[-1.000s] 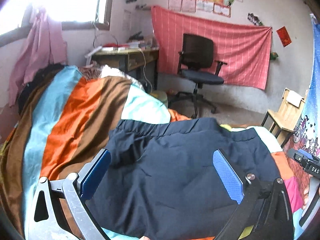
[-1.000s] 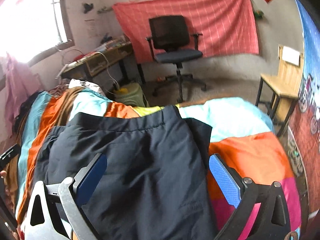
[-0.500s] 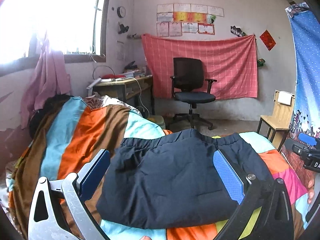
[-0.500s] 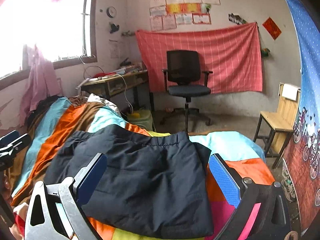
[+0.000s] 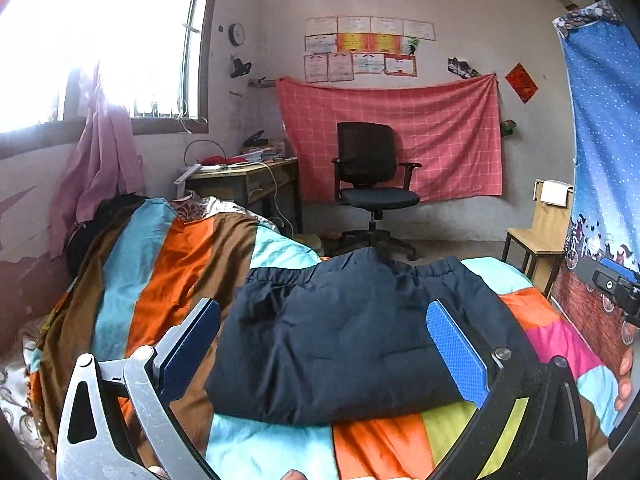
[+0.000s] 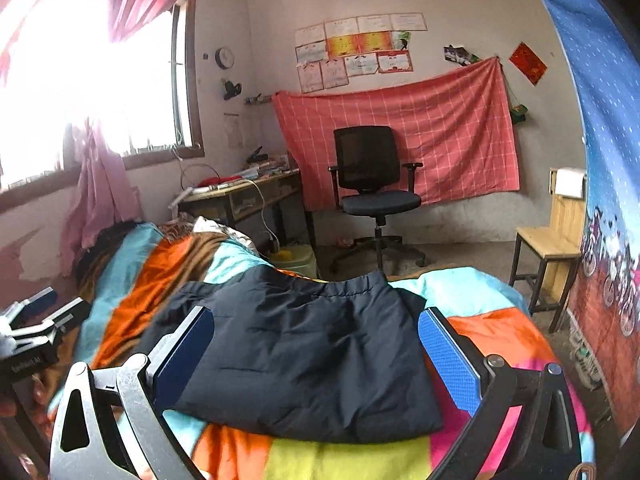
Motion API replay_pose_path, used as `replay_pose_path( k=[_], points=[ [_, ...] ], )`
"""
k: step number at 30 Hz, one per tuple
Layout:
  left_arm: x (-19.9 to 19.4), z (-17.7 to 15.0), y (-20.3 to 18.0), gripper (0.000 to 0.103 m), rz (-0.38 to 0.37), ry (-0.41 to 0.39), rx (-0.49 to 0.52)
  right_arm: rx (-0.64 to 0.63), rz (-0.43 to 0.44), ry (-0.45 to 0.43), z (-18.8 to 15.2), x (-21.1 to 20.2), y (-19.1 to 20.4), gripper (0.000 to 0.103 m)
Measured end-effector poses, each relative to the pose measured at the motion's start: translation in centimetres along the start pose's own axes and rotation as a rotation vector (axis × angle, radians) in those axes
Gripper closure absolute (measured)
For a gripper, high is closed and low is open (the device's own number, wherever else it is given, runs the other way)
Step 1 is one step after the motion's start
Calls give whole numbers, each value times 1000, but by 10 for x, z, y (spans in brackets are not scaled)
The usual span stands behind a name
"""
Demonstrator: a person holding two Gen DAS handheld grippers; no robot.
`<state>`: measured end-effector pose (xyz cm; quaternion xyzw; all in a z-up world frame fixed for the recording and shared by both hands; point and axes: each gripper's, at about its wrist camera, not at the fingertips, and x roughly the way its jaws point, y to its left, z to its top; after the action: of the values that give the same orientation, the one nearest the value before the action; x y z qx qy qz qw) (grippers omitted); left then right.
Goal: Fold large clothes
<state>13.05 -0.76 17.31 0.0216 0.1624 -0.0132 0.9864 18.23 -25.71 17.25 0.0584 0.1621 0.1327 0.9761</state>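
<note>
A folded pair of navy trousers [image 5: 352, 344] lies flat on the bed's striped quilt [image 5: 160, 264], its elastic waistband turned toward the black office chair [image 5: 370, 172] at the far wall. The left tool [image 5: 324, 344] hangs above the trousers with its jaws spread wide, gripping nothing. The right tool [image 6: 316, 348] hangs above the trousers too, equally released and empty.

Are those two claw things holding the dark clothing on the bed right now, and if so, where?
No. Both the left gripper and right gripper are open and empty; the folded garment lies free on the blanket.
</note>
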Motion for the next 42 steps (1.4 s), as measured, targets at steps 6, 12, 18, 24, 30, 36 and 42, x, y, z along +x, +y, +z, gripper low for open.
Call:
replay_pose_path(
  k=[6,12,18,24,30,36,42],
  points=[
    [-16,-12,-5,2,-12,-10,-3,-8,-12,-48,-12,-27,11,0],
    [-23,-23,-9,2,-8,-7,-7,-66,-22,-81,-25,-45,22,0],
    [-28,-33,-10,2,4,-5,1,-86,-27,-91,-38,-50,29,0],
    [-26,-63,-7,2,41,53,24,-85,-23,-71,-56,-48,33,0],
    [-19,-92,-3,2,39,100,-53,-83,-25,-44,-83,-43,37,0],
    [-19,-101,-7,2,61,123,-30,-61,-13,-17,-100,-40,35,0],
    [-17,-113,-6,2,57,151,11,-70,-26,24,-116,-36,35,0]
  ],
)
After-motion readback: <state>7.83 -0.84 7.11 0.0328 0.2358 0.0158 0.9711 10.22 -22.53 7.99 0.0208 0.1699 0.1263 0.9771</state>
